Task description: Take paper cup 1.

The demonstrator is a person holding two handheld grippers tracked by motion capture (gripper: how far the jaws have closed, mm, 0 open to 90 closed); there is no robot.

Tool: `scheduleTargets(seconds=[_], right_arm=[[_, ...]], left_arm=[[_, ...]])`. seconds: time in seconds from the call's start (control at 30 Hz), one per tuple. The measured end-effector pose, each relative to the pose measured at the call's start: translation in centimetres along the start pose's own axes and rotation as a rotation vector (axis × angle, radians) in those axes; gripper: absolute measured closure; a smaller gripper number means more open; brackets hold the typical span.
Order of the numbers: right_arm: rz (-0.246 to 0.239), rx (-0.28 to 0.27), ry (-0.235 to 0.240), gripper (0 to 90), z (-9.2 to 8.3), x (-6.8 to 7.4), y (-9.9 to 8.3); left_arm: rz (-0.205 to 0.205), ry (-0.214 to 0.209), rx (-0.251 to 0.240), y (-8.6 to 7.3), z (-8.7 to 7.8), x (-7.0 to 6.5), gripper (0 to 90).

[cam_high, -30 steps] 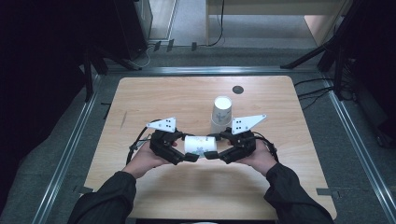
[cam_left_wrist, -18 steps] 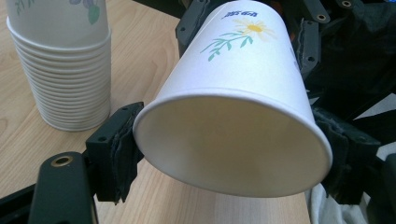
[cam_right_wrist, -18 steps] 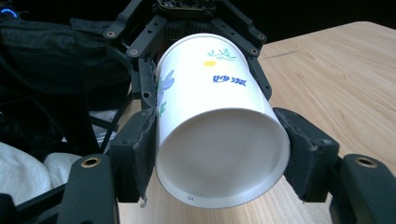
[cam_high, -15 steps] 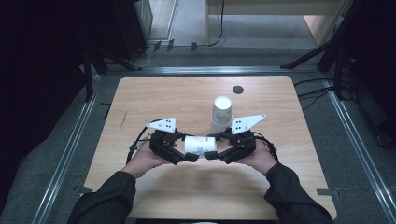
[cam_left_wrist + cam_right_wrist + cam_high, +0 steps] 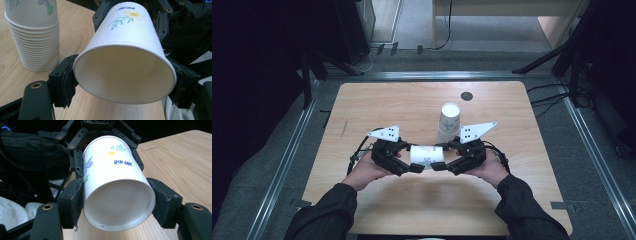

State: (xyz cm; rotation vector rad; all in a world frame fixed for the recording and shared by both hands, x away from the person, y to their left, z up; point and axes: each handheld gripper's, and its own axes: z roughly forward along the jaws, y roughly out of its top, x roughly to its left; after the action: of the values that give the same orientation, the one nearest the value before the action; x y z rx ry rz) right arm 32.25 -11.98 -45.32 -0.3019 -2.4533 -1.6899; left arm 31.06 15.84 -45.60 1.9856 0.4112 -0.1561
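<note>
A white paper cup (image 5: 424, 154) with a flower print lies level above the table, held between both grippers. My left gripper (image 5: 412, 156) has its pads on either side of the cup's open rim (image 5: 125, 50); its jaws have just been closing on it. My right gripper (image 5: 443, 156) flanks the cup's base end (image 5: 112, 170). Its jaws have just been opening a little, though both pads still lie against the cup wall. In the left gripper view the cup's mouth faces the camera, and in the right gripper view its recessed bottom does.
A stack of upside-down paper cups (image 5: 449, 122) stands just behind the grippers, also seen in the left gripper view (image 5: 32, 37). The wooden table (image 5: 387, 105) has a small dark round hole (image 5: 467, 96) near its far edge. Metal rails run along the floor on both sides.
</note>
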Motion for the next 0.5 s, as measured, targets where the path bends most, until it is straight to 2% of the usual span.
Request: scheduleTargets(seconds=[0.5], right_arm=[[0.0,0.006,-0.014,29.7,-0.02,0.01,0.0]], left_arm=[[-0.006,0.002,-0.018,0.01,-0.44,0.15,23.1]])
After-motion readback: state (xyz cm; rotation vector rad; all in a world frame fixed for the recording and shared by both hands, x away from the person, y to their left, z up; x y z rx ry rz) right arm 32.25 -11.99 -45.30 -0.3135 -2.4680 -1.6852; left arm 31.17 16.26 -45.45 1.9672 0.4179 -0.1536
